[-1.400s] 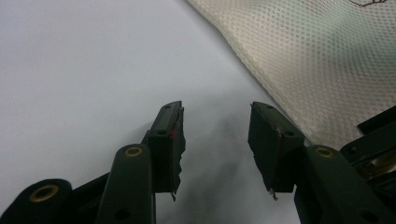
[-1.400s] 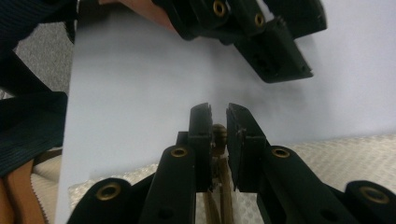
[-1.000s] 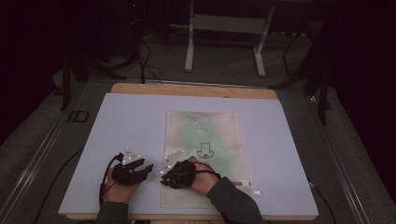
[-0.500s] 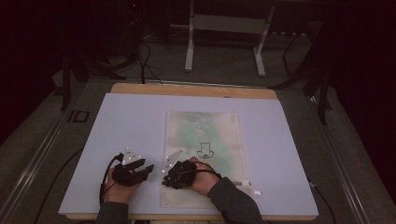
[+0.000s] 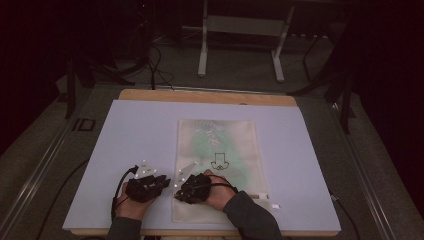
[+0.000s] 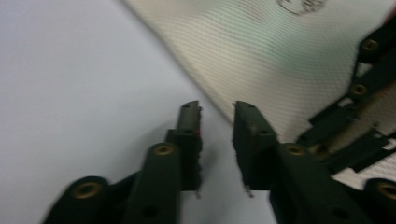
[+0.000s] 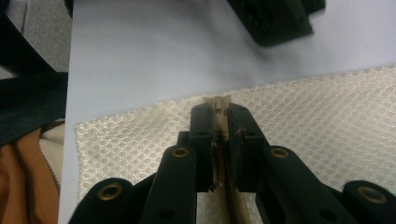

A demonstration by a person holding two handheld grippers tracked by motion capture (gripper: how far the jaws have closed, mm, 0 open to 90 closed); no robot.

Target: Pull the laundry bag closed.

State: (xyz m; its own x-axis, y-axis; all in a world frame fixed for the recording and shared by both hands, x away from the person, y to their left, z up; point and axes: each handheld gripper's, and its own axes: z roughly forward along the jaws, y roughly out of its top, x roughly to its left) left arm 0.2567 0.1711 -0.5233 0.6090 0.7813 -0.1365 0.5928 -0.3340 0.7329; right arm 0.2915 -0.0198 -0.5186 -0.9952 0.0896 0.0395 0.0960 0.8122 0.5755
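High view: the mesh bag (image 5: pixel 220 165) lies flat mid-bench (image 5: pixel 140 130), both tools at its near left corner.

Left gripper view: the left tool (image 6: pixel 217 116) has just been closing, yet nothing sits between its jaws; the bag's edge lies just beyond them. To brace well, it should bite that edge before any pull.

Right gripper view: the right tool (image 7: pixel 219 112) is clenched on the zipper pull (image 7: pixel 220 103), a detail too small to read from above.
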